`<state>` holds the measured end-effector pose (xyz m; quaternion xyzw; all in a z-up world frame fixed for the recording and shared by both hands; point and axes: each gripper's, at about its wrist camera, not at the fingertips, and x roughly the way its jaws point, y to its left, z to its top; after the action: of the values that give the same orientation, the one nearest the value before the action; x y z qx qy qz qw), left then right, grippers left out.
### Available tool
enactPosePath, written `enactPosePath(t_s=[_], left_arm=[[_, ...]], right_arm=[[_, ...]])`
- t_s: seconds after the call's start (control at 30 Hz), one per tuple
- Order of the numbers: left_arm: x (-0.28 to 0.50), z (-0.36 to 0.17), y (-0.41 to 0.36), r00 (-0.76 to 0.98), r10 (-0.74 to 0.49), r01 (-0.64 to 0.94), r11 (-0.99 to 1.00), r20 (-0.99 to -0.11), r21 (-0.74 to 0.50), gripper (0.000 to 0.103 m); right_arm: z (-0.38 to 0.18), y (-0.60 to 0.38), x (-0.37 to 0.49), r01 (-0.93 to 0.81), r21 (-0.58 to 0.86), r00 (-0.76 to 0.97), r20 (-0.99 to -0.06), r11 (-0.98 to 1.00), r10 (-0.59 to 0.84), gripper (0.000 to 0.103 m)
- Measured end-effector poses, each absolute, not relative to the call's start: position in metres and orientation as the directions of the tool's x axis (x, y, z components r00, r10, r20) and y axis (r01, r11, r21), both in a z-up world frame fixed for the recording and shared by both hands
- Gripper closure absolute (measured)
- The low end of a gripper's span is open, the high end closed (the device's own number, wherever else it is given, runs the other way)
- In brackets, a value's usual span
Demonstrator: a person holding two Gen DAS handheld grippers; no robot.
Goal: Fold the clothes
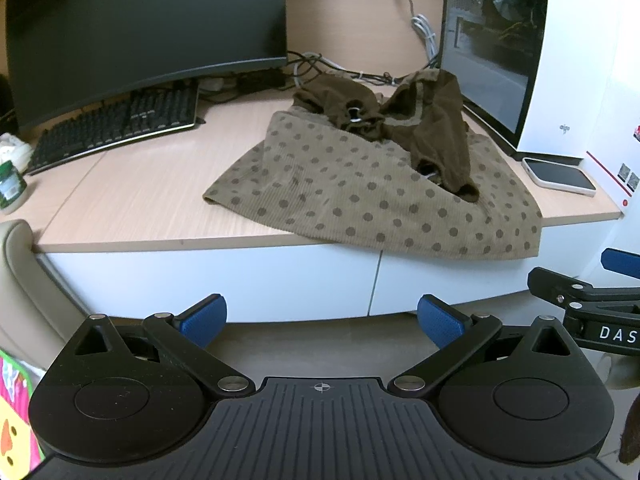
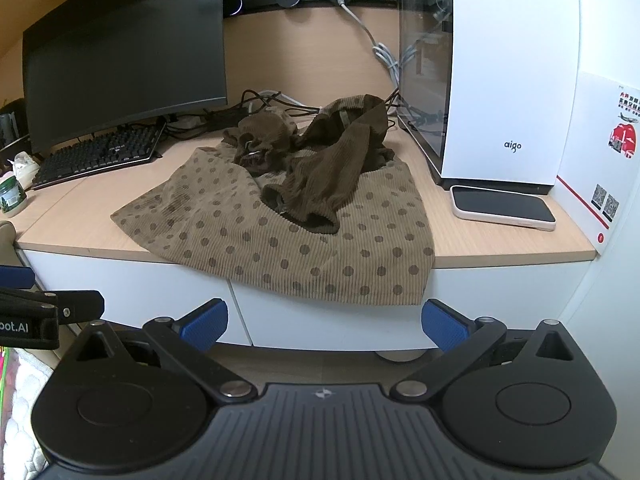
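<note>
Pale wooden tabletop (image 1: 132, 196) carries a soft, light tan polka-dot corduroy garment (image 1: 360, 196) overhanging its front edge, best pinched at hem corners; left tool (image 1: 322, 318) and right tool (image 2: 324, 322) both released, empty.

Home office desk (image 1: 132, 196), monitor (image 1: 148, 36), keyboard (image 1: 116, 128), PC tower (image 2: 500, 80)

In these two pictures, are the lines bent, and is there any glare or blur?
Left wrist view: fisheye bends the desk edge into a curve; the skirt looks sharp; the computer case glass shows reflections. Right wrist view: the monitor leans and curves; the phone is sharp, with no strong glare; light is soft and even.
</note>
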<state>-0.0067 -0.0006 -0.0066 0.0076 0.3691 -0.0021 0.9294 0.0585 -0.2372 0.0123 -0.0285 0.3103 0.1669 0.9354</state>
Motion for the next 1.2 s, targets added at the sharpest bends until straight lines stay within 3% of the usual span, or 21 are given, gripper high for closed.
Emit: enactPosePath(t_s=[1.2], left_arm=[[0.007,-0.008,-0.001,0.722,-0.008,0.009,1.000,-0.692,-0.001,0.000]], right_arm=[[0.010,-0.239,0.066,-0.310,0.051,0.755,-0.595,0.949,0.278,0.000]])
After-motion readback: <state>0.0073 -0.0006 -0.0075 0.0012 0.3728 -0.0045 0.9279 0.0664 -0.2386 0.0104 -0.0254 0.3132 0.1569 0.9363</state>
